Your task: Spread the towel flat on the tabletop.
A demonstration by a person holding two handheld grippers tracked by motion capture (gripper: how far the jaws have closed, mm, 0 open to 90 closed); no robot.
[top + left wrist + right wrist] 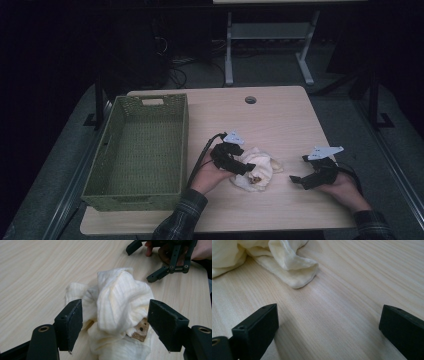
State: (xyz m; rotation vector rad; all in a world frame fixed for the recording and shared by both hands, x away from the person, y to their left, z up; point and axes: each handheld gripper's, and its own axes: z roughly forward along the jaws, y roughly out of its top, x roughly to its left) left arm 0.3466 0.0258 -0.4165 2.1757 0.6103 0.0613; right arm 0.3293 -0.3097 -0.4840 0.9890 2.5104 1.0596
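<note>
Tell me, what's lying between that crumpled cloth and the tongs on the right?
Nothing: bare wooden table separates the cream cloth from the open right tongs, seen in the right gripper view.

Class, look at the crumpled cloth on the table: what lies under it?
A brown wooden piece with a small hole pokes out beneath the cream cloth. The rest of it is covered.

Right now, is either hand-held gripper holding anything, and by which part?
Nothing is held. The left hand-held gripper straddles the crumpled cloth, jaws open; the right hand-held gripper is open over bare table.
</note>
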